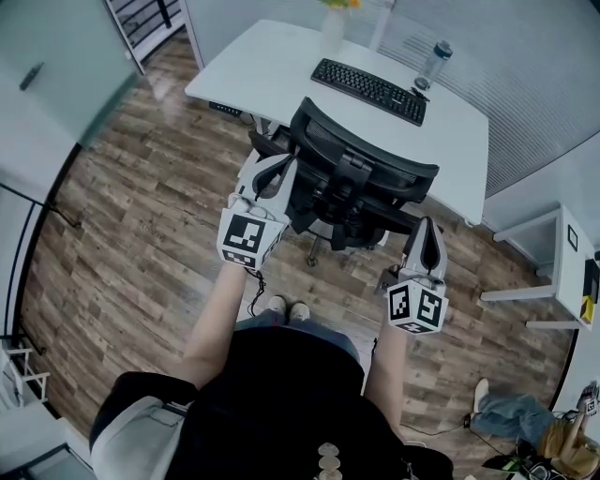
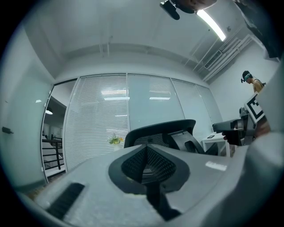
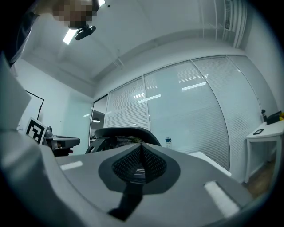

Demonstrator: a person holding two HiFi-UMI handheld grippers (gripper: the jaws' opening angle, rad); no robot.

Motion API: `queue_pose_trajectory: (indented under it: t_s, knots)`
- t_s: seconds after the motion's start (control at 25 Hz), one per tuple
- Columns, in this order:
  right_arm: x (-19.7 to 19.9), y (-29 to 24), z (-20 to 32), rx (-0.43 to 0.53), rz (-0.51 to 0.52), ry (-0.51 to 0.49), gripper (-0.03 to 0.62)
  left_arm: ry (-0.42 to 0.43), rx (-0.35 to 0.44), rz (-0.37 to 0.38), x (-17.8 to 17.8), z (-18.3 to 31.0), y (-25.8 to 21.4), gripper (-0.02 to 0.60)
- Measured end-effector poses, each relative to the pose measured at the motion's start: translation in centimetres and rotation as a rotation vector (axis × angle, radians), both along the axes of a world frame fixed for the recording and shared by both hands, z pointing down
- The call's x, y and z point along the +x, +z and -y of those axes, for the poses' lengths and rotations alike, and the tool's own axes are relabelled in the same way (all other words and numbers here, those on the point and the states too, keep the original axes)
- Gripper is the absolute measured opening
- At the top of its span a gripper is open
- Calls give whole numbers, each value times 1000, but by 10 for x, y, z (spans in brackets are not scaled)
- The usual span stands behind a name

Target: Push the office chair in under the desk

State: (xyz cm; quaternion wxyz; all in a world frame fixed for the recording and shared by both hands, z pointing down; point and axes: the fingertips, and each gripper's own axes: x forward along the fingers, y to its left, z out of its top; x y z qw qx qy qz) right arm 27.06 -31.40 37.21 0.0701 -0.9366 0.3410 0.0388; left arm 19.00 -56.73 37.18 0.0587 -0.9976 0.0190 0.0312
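A black mesh-backed office chair [image 1: 361, 183] stands with its back to me, in front of a white desk [image 1: 272, 70]; its seat is partly under the desk's near edge. My left gripper [image 1: 279, 171] is level by the chair's left side, jaws shut with nothing between them. My right gripper [image 1: 427, 231] is by the chair's right armrest, also shut and holding nothing. In the left gripper view the chair's backrest [image 2: 162, 133] rises just beyond the shut left gripper [image 2: 146, 148]. The right gripper view shows the backrest [image 3: 122, 133] past the shut right gripper [image 3: 141, 148]. Whether either tip touches the chair is unclear.
A black keyboard [image 1: 368, 90], a water bottle [image 1: 435, 61] and a vase [image 1: 335, 19] are on the desk. A small white side table [image 1: 553, 272] stands at the right. My feet [image 1: 286, 307] are on the wood floor behind the chair. Glass walls with blinds lie beyond the desk.
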Motion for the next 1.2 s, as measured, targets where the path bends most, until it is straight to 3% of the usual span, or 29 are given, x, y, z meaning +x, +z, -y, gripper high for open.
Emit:
queue_pose_trajectory:
  t_s: [1.2]
  knots:
    - [-4, 6, 0, -9, 20, -13, 8, -3, 23, 40, -1, -4, 9, 8]
